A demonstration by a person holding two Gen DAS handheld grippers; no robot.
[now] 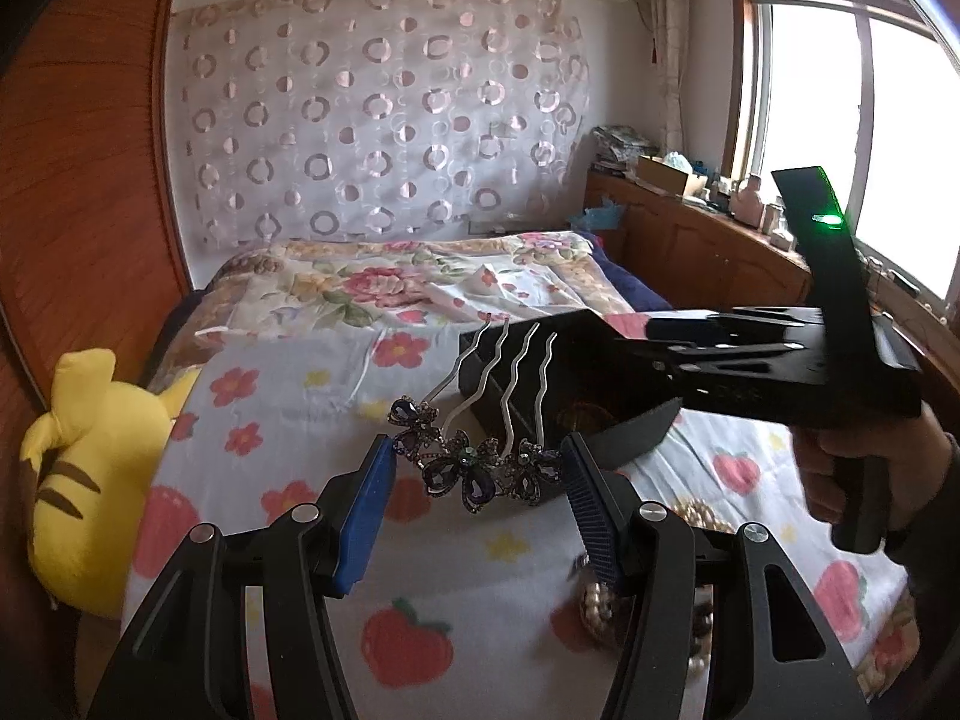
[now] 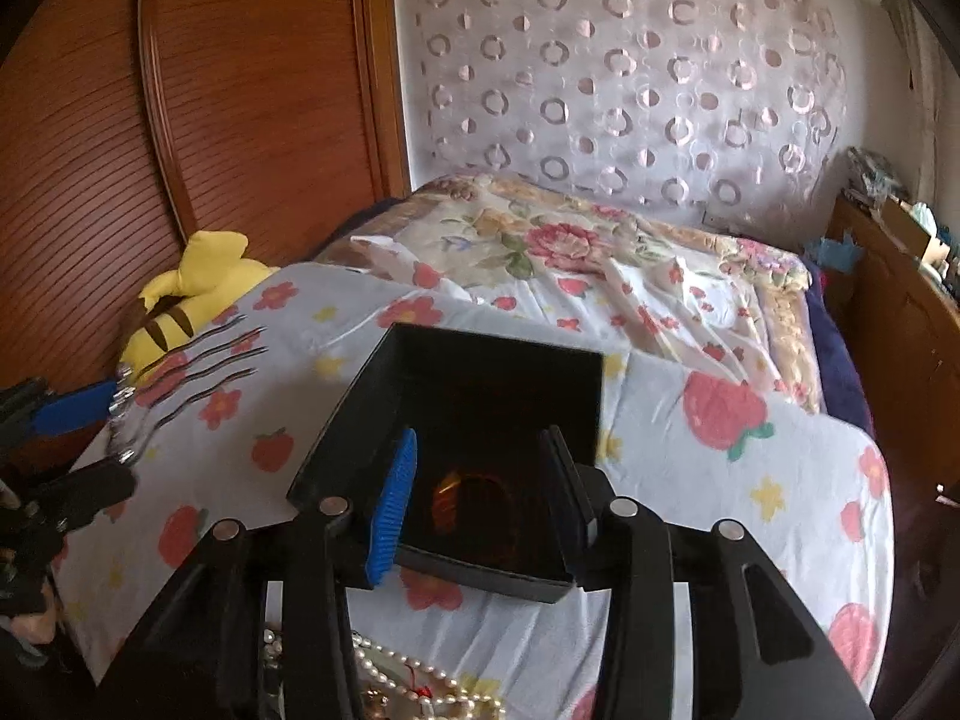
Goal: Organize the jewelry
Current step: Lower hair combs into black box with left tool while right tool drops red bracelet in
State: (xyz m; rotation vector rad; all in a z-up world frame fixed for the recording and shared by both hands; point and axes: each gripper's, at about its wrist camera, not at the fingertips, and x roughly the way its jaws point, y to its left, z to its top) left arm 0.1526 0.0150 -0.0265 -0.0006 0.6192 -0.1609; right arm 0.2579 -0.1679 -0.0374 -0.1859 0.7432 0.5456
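1 hair comb [image 1: 480, 450] (4 wavy prongs) is clamped between the left gripper [image 1: 477, 468] fingers, above the bed [image 1: 420, 540]; right gripper [image 2: 480, 498] fingers hang apart, empty, over 1 black box [image 2: 480, 396].

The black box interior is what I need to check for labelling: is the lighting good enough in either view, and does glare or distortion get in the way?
Right wrist view: the black box is open to the camera but its inside is dim, with only an amber gleam visible. Left wrist view: the window is blown out white, straight edges bow near the frame's rim, and only the box's outside shows behind the hair comb.
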